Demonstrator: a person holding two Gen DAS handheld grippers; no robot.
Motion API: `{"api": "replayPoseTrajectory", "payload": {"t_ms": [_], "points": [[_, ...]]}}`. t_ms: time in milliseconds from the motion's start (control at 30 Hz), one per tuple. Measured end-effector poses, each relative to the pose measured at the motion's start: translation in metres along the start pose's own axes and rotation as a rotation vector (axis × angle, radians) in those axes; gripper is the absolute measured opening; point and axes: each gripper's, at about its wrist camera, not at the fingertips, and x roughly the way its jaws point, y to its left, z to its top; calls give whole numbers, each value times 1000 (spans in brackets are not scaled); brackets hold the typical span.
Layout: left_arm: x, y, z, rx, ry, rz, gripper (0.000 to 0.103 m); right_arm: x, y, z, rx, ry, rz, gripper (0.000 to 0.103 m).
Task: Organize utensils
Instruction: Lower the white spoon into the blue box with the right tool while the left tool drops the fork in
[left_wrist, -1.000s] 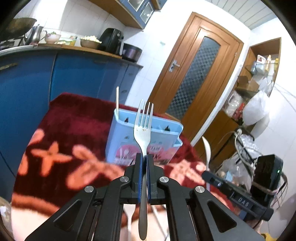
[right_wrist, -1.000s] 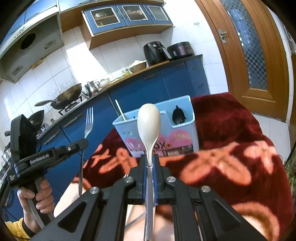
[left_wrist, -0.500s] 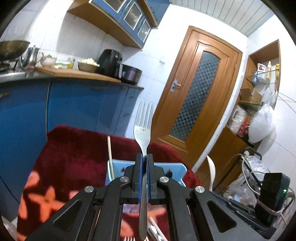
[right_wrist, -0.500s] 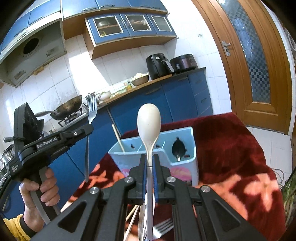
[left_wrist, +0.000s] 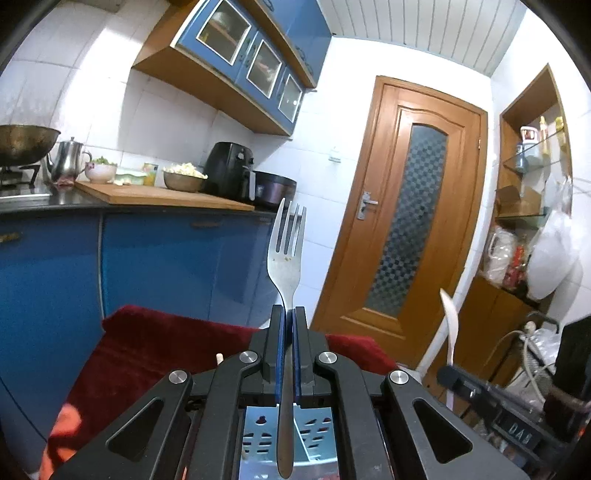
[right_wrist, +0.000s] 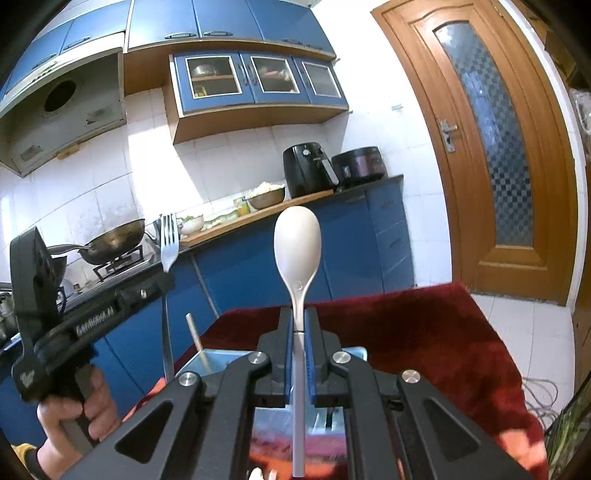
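Note:
My left gripper (left_wrist: 287, 314) is shut on a steel fork (left_wrist: 286, 254), held upright with its tines up; the fork also shows in the right wrist view (right_wrist: 169, 247). My right gripper (right_wrist: 300, 317) is shut on a white spoon (right_wrist: 297, 243), bowl up; the spoon also shows in the left wrist view (left_wrist: 451, 314). The light blue utensil holder (left_wrist: 255, 435) lies below and behind both sets of fingers, mostly hidden; its rim shows in the right wrist view (right_wrist: 210, 356) with a wooden chopstick (right_wrist: 194, 334) standing in it.
The holder stands on a table with a red flowered cloth (right_wrist: 424, 325). Blue kitchen cabinets (left_wrist: 147, 266) and a counter with an air fryer (left_wrist: 229, 170) lie beyond. A wooden door (left_wrist: 406, 229) is at the right. The hand on the left gripper (right_wrist: 74, 410) is at lower left.
Both grippers have risen and tilted upward with their utensils. The holder has dropped from mid-frame to the bottom, behind the fingers.

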Motion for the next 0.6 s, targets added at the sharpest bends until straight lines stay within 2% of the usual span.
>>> {"api": "replayPoseTrajectory", "payload": {"t_ms": [267,600], "points": [[18,3,-14,43,-69,54,4,31,-5,-1,-49,-45,-36,7],[34,6,-46,46,-24,76,4,49,-14,-20,-85,-30,-48,8]]}}
